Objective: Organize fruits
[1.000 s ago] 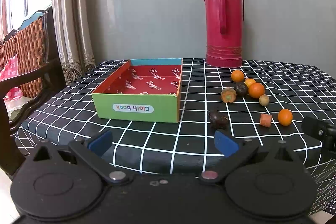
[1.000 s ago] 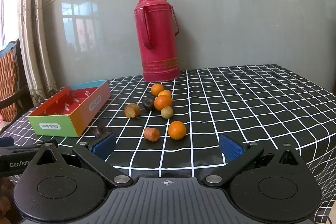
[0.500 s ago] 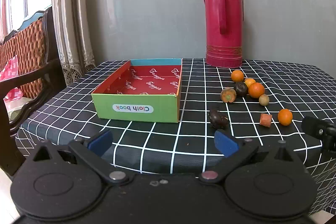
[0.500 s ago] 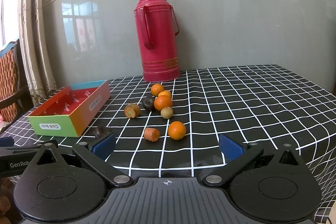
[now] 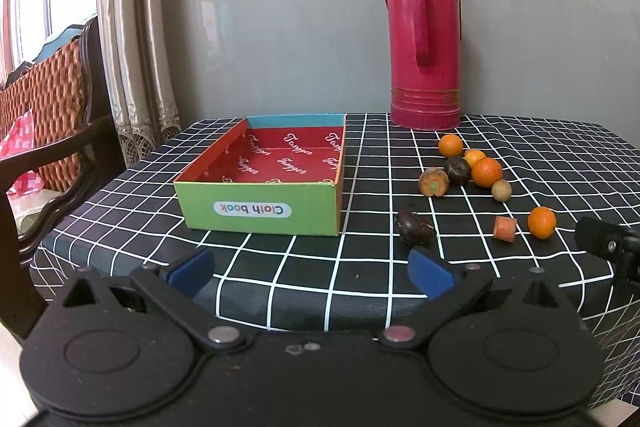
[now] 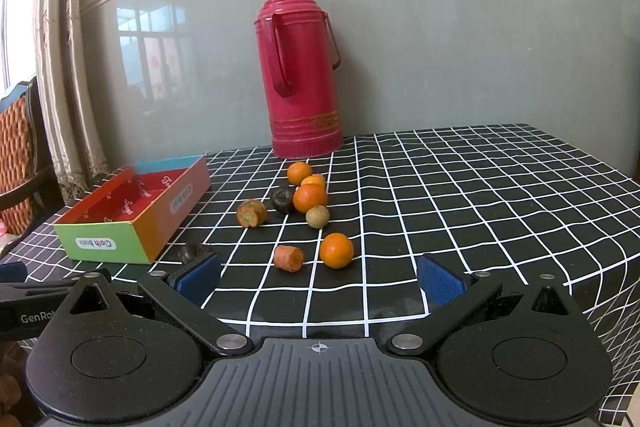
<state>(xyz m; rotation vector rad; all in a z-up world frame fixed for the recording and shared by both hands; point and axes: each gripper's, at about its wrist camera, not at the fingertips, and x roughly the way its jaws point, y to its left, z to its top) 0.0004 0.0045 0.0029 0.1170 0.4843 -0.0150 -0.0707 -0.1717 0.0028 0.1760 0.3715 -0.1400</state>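
We hold both claws at the near edge of the checked tablecloth [image 6: 460,195], the left gripper [image 5: 310,273] and the right gripper [image 6: 320,281] each with fingers spread wide and nothing between the blue pads. The fruits lie loose on the cloth: from the right wrist view a cluster at about 12 o'clock holds three oranges [image 6: 310,197], a dark fruit [image 6: 283,200], a small tan fruit [image 6: 317,216] and a cut carrot-like piece [image 6: 251,213]; nearer us sit a lone orange [image 6: 336,250] and an orange stub [image 6: 289,258], just beside each other but apart. Another dark fruit [image 5: 414,227] lies at 1 o'clock from the left claw, close to its right pad. The open box [image 5: 260,215] stands at 11 o'clock, holding nothing, its green wall reading "Cloth book" upside down and its red floor printed with a script word we cannot read surely. A red thermos [image 5: 425,43] stands behind the fruit against the grey wall. A wicker chair [image 5: 44,99] and curtains [image 5: 132,27] sit at 9 o'clock. "GenRo" shows on the left claw's body in the right wrist view.
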